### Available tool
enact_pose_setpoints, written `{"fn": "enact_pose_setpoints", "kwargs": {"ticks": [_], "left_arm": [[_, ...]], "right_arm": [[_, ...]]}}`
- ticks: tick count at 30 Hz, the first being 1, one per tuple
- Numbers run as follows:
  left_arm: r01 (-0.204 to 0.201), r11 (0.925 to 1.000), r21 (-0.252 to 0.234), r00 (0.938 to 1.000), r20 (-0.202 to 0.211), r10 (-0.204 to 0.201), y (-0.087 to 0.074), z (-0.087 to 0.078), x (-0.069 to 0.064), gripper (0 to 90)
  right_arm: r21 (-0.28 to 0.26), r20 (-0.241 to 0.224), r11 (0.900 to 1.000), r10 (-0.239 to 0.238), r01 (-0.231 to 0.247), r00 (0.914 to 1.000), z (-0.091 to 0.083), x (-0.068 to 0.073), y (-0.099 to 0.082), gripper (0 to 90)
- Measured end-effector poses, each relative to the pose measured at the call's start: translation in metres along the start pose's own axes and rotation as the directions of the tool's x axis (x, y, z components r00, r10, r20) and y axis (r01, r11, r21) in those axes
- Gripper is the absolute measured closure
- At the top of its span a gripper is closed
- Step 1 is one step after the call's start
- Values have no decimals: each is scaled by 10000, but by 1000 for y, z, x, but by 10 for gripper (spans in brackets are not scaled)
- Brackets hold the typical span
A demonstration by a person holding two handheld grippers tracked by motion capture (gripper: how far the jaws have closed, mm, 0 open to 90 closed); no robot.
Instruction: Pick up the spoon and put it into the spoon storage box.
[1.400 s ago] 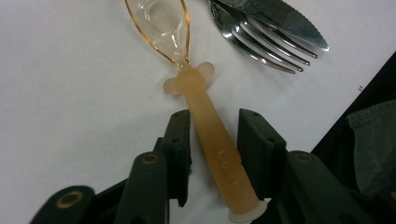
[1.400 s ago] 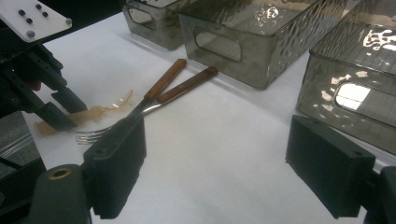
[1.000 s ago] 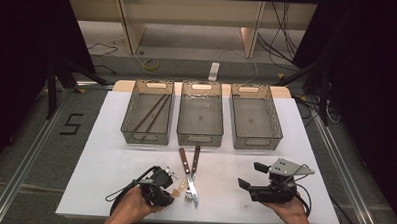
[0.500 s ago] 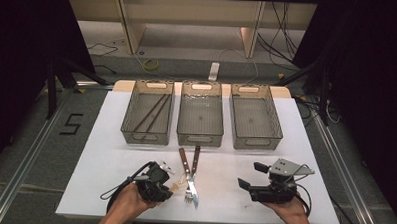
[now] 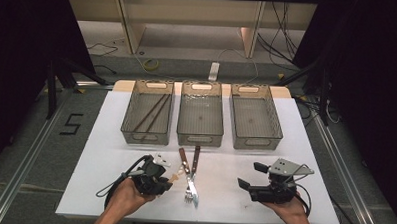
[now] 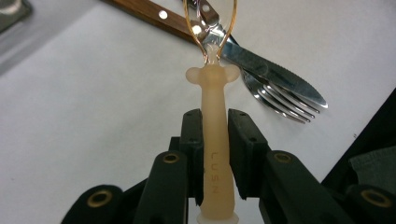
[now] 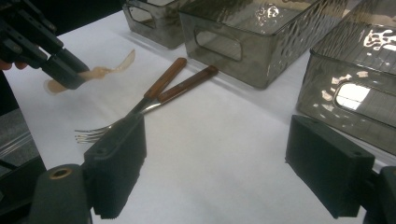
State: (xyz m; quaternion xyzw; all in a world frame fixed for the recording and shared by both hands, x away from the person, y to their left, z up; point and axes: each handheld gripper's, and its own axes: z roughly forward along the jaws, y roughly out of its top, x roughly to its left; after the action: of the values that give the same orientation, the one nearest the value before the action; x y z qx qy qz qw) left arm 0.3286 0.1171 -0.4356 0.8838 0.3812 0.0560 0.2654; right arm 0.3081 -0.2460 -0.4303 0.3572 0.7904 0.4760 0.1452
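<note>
My left gripper (image 6: 215, 116) is shut on the handle of a translucent peach spoon (image 6: 214, 154). The spoon's clear bowl points at a fork (image 6: 280, 100) and a knife (image 6: 275, 77) that lie crossed on the white table. In the high view the left gripper (image 5: 156, 178) hovers at the near left, the spoon (image 5: 174, 177) poking right toward the wood-handled fork and knife (image 5: 190, 172). My right gripper (image 5: 249, 175) rests open at the near right. Its jaws (image 7: 219, 154) stand wide with nothing between them, and beyond them the spoon (image 7: 100, 70) is held off the table.
Three clear grey bins stand in a row at the back of the white table (image 5: 296, 130): the left bin (image 5: 146, 139) holds two brown sticks, while the middle bin (image 5: 199, 141) and right bin (image 5: 258, 144) look bare. The near table edge lies just behind both hands.
My left gripper has risen a little with the spoon in it. The right gripper, fork and knife have stayed put.
</note>
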Motion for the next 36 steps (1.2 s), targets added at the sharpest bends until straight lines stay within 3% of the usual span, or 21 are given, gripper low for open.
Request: {"fn": "enact_pose_setpoints", "kwargs": {"ticks": [17, 24, 36], "left_arm": [[339, 9960, -824, 9993, -136, -352, 8, -9, 17, 763], [337, 9942, -1017, 9993, -99, -349, 13, -11, 18, 762], [552, 9867, -1530, 9983, -116, -576, 24, -15, 32, 762]], "right_arm": [[0, -6, 10000, 38, -38, 10000, 1, 0, 0, 210], [2, -6, 10000, 53, -53, 10000, 1, -1, -1, 210], [16, -41, 9999, 120, -120, 9999, 2, -1, -1, 210]]}}
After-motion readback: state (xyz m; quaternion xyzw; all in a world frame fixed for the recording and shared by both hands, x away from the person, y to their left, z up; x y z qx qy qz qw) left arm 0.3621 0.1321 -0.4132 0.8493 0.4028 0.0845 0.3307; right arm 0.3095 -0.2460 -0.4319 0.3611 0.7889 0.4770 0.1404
